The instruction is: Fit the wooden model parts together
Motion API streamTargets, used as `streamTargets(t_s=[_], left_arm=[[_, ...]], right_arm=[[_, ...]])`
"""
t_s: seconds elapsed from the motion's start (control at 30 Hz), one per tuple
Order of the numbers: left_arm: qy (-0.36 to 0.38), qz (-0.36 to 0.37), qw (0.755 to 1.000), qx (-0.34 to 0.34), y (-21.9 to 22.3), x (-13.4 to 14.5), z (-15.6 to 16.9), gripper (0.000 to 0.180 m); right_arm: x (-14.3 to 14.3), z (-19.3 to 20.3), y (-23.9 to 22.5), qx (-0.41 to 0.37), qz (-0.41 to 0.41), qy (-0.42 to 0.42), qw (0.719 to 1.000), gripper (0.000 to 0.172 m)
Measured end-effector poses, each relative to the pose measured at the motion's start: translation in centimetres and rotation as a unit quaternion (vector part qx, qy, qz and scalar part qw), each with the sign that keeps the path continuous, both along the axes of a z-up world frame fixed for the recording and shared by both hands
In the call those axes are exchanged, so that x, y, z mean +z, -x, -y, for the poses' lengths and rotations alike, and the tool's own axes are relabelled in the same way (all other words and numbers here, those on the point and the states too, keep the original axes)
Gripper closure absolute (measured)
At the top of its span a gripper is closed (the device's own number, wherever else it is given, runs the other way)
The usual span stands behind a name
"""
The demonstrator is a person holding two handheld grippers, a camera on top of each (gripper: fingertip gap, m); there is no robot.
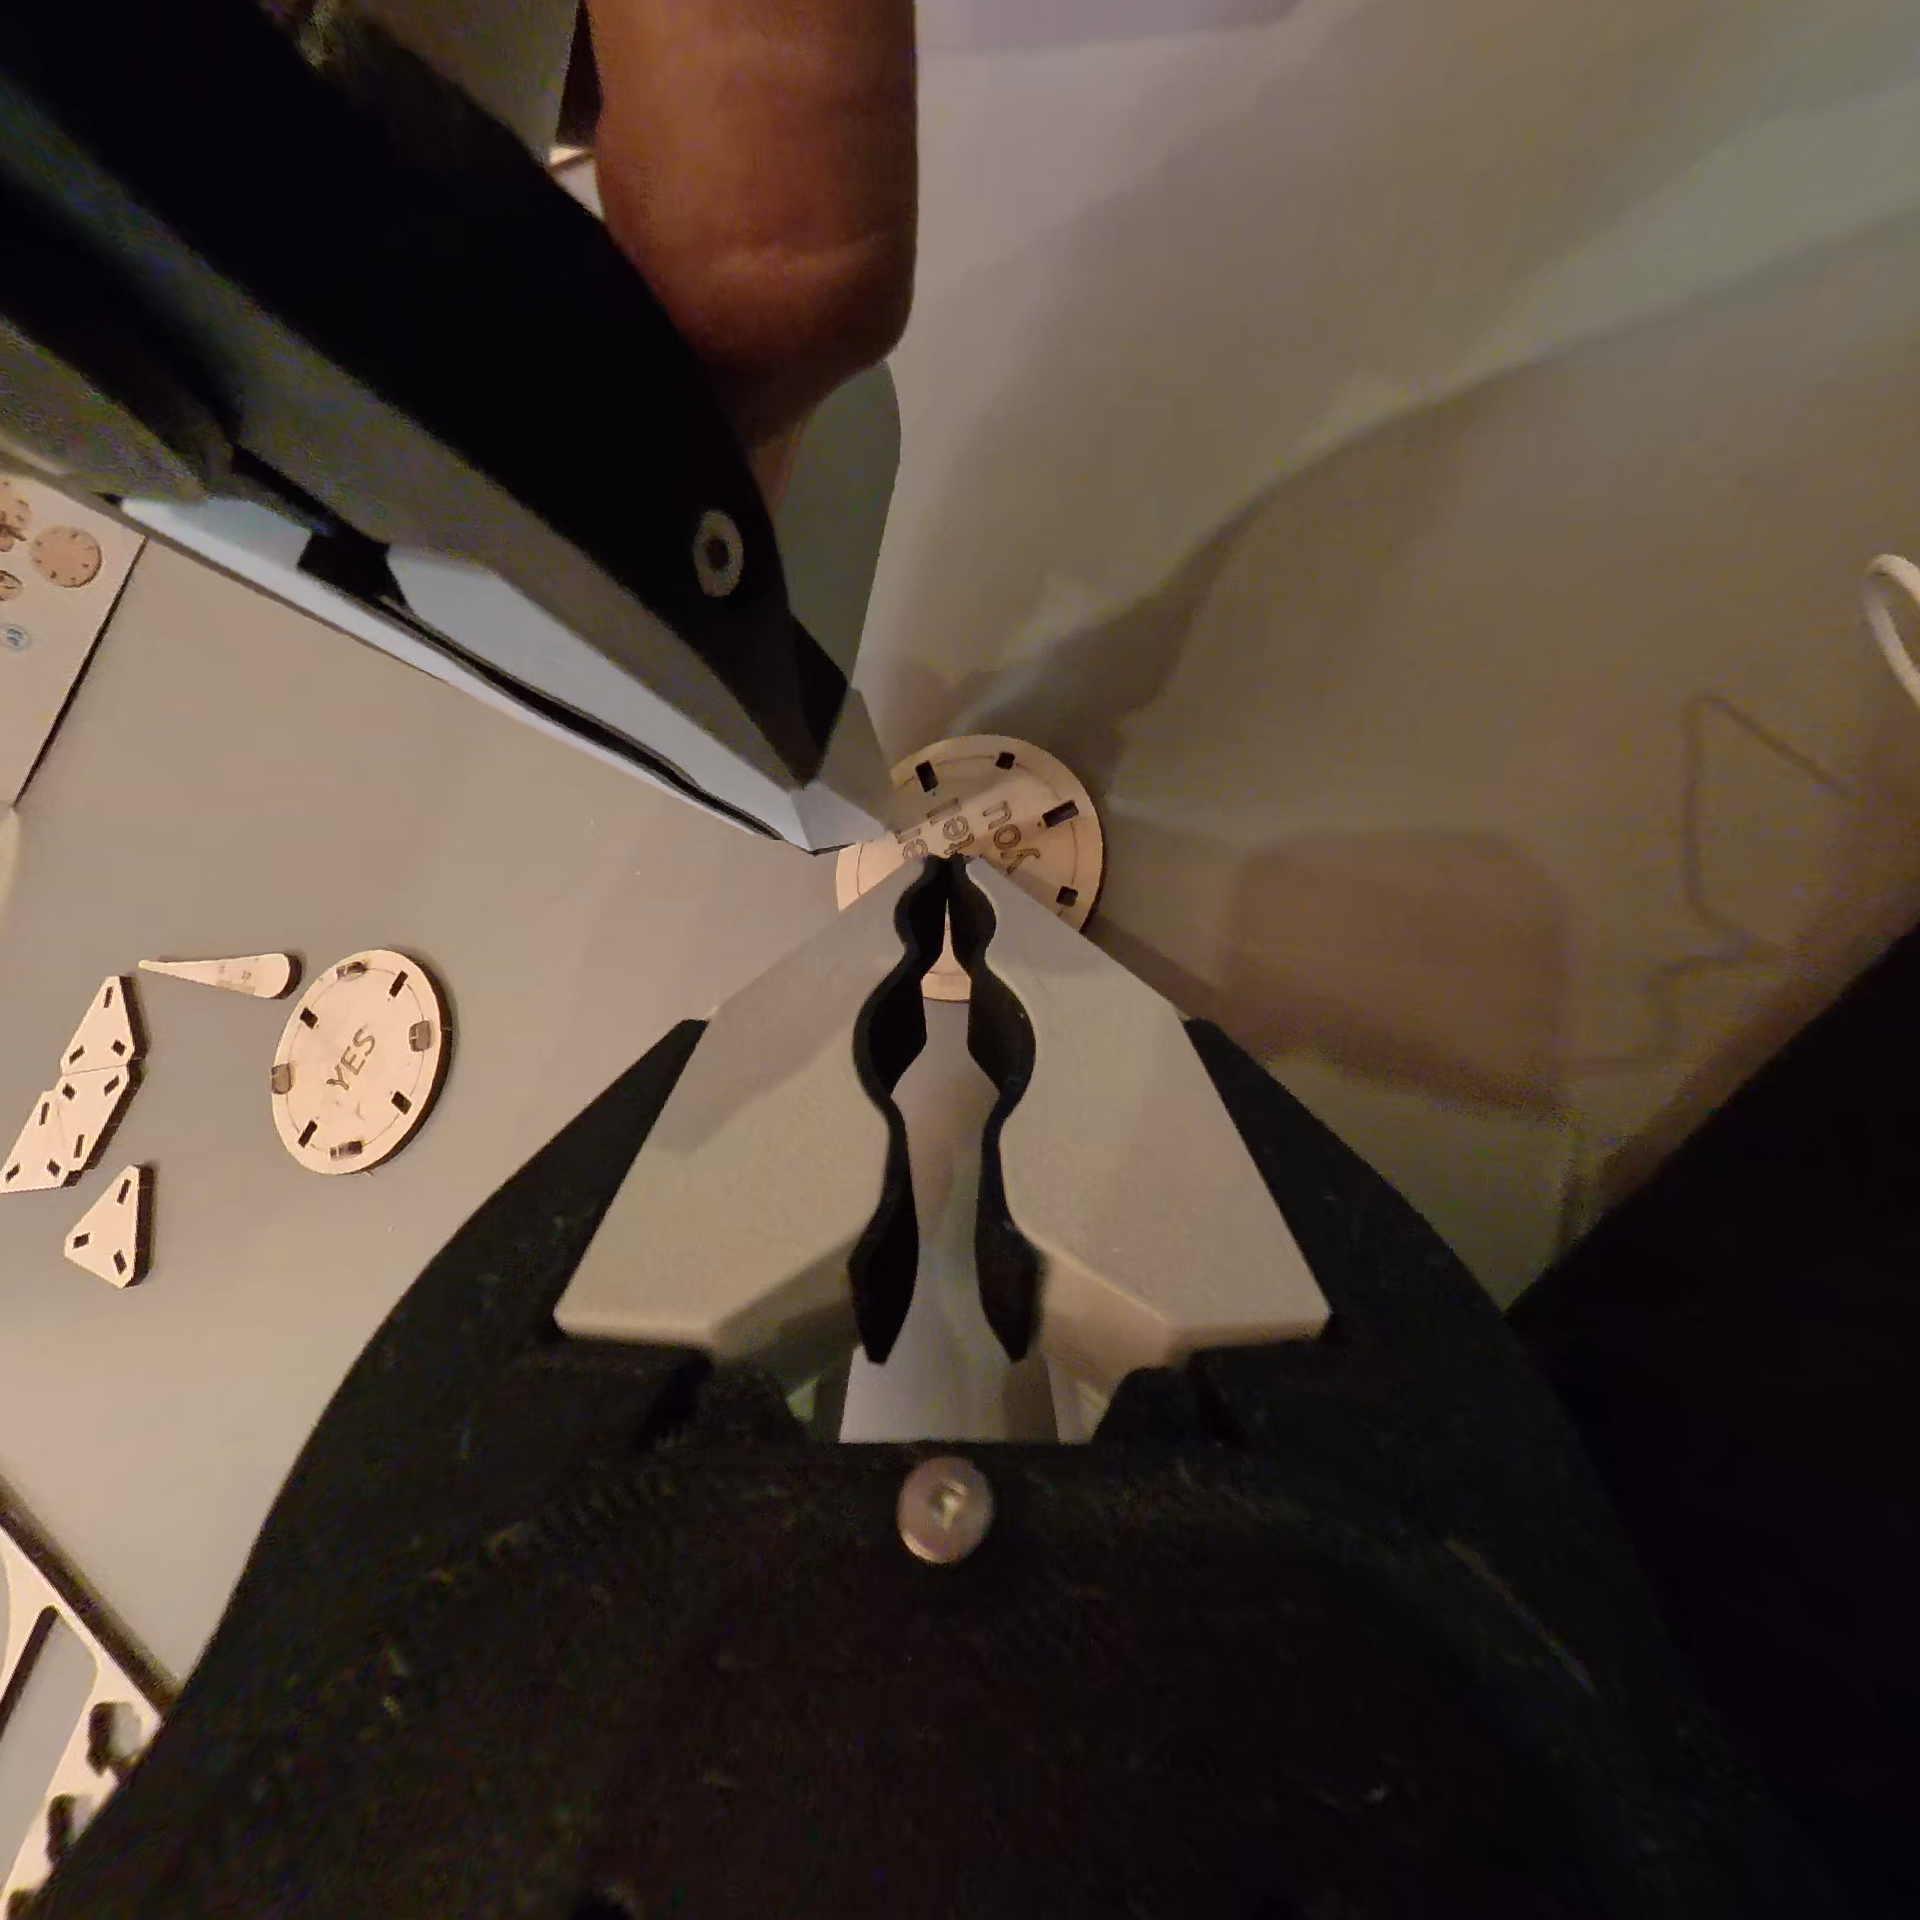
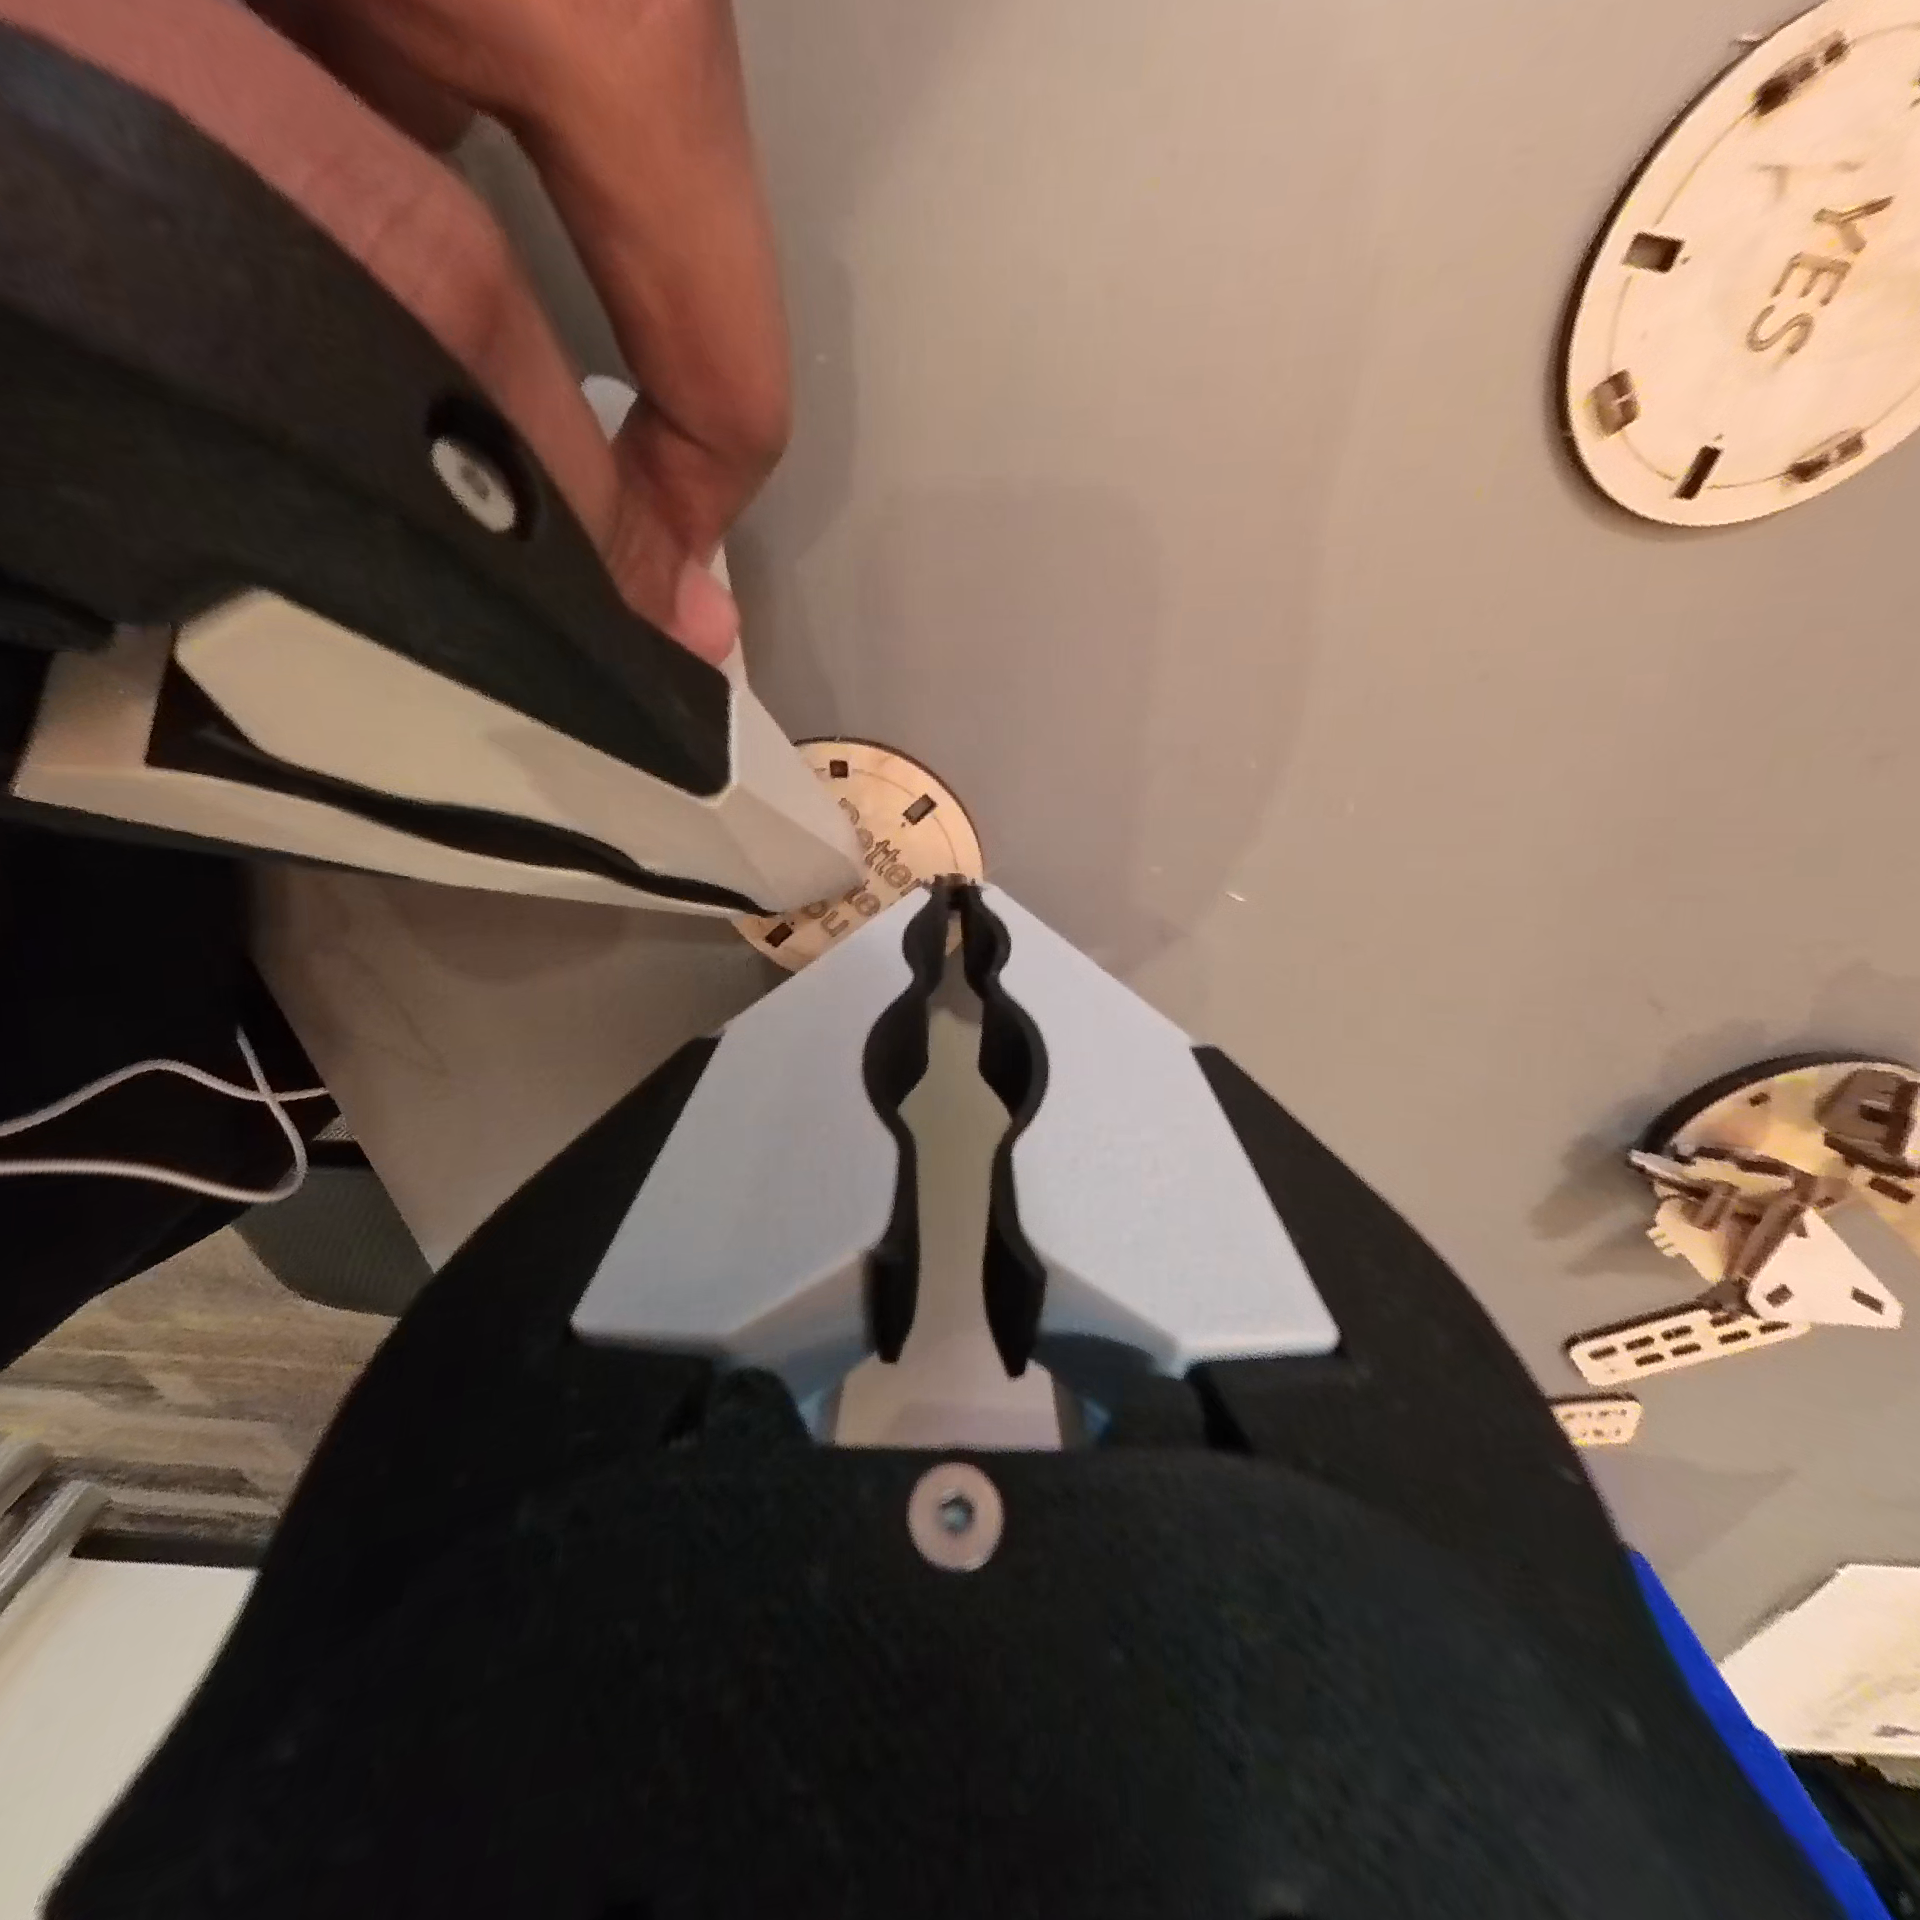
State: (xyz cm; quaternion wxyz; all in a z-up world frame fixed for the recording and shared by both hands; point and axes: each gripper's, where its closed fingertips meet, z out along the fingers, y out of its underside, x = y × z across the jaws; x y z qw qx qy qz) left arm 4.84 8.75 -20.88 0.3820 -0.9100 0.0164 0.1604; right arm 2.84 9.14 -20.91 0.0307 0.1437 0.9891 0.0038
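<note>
Basically both grippers met tip-to-tip over one small engraved wooden disc (image 1: 1023,821) at the grey table (image 1: 416,831) edge — left gripper (image 1: 943,875) and right gripper (image 2: 954,885) each clamped shut on the disc. Larger slotted wooden disc (image 1: 364,1062) lay well apart.

We see small round wooden disc (image 1: 1023,831), pale, engraved, slotted near rim, lying flat at grey table edge (image 1: 416,852), frame centre, under both grippers' closed tips.
</note>
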Motion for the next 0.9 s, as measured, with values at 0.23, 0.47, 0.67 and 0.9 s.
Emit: streamTargets(t_s=[0.23,0.47,0.67,0.9], left_arm=[[0.001,-0.004,1.0,0.0,0.0,0.0,0.0,0.18],[0.001,-0.005,1.0,0.0,0.0,0.0,0.0,0.18],[0.001,-0.006,1.0,0.0,0.0,0.0,0.0,0.18],[0.001,-0.007,1.0,0.0,0.0,0.0,0.0,0.18]], right_arm=[[-0.1,0.0,0.0,0.003,-0.002,-0.002,1.0,0.171],[0.3,0.0,0.6,-0.028,-0.035,0.041,0.998,0.148],[1.6,0.3,0.7,-0.086,-0.045,0.115,0.989,0.166],[0.5,0.2,0.3,-0.097,-0.042,0.12,0.987,0.172]])
